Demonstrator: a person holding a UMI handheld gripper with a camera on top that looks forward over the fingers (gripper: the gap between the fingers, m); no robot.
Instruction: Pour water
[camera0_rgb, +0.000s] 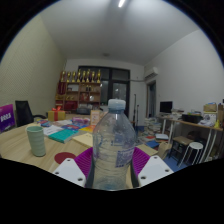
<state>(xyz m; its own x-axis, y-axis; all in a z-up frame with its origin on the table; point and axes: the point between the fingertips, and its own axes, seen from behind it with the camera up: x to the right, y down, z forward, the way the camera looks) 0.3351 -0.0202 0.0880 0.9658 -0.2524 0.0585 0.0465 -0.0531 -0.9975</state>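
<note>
Gripper (112, 166) clamps bottle (113, 145) above cluttered wooden table (20, 145), shelves (80, 87) beyond.

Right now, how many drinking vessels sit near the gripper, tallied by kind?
Clear plastic water bottle, blue cap, gripped between the gripper pads: 1
Green cup, standing on the wooden table beside the bottle: 1
Total: 2
</note>
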